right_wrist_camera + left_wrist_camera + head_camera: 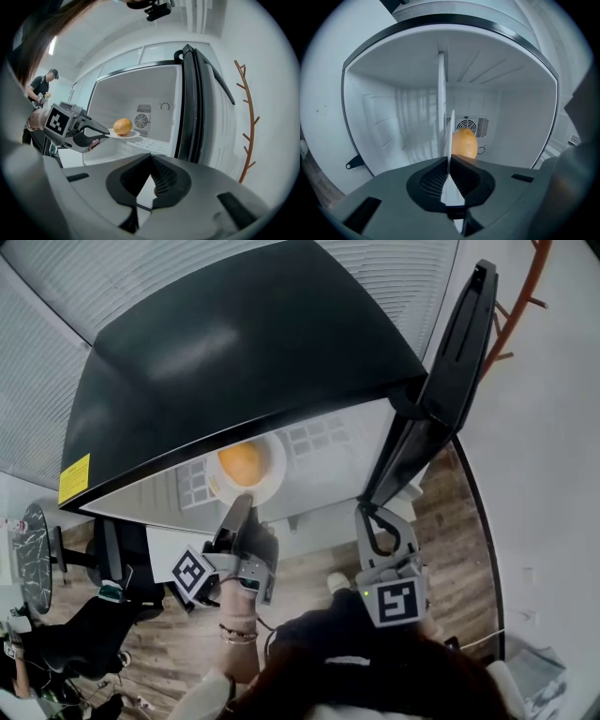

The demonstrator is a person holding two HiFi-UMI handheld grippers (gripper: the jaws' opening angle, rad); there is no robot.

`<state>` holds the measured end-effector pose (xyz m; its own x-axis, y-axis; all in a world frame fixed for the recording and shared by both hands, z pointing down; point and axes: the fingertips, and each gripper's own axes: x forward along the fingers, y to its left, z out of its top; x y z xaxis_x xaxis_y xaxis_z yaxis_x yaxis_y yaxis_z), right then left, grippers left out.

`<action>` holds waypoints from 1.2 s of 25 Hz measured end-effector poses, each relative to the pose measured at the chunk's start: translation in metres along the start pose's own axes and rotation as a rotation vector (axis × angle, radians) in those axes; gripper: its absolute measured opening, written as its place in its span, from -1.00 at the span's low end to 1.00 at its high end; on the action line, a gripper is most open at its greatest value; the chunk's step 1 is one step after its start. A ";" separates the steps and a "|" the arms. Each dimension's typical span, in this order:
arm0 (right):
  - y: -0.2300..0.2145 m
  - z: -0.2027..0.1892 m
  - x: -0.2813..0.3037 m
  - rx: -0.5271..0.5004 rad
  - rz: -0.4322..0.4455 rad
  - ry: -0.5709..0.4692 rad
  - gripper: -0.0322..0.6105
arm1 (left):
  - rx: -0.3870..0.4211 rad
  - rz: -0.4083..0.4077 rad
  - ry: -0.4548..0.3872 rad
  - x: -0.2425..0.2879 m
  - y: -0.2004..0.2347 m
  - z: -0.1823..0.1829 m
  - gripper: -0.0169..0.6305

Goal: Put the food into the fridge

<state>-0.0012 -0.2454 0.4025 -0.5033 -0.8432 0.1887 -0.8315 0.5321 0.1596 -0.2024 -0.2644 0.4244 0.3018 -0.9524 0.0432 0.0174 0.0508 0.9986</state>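
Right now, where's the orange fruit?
In the head view the orange fruit sits centre-left on the white plate, which the left gripper holds by its rim at the mouth of the open fridge, left of its door.

orange (pixel 241 463) on plate (pixel 273 486), plate in fridge (pixel 234 352) opening

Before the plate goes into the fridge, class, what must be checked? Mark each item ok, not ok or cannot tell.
1. Fridge door open: ok.
2. Left claw shut on plate rim: ok.
3. Fruit sitting on plate: ok.
4. Plate level: ok.
5. Plate set down inside: cannot tell.
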 end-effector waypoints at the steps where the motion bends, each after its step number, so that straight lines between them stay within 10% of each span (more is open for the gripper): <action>1: 0.000 -0.001 0.000 0.001 -0.001 0.001 -0.90 | 0.000 -0.002 0.000 0.001 0.000 0.000 -0.90; 30: 0.004 0.005 -0.023 0.010 -0.011 -0.044 -0.90 | 0.091 -0.096 0.040 -0.013 -0.019 -0.008 -0.46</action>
<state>0.0057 -0.2247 0.3939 -0.5036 -0.8518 0.1440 -0.8394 0.5219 0.1515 -0.1990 -0.2506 0.4044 0.3409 -0.9386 -0.0527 -0.0380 -0.0697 0.9968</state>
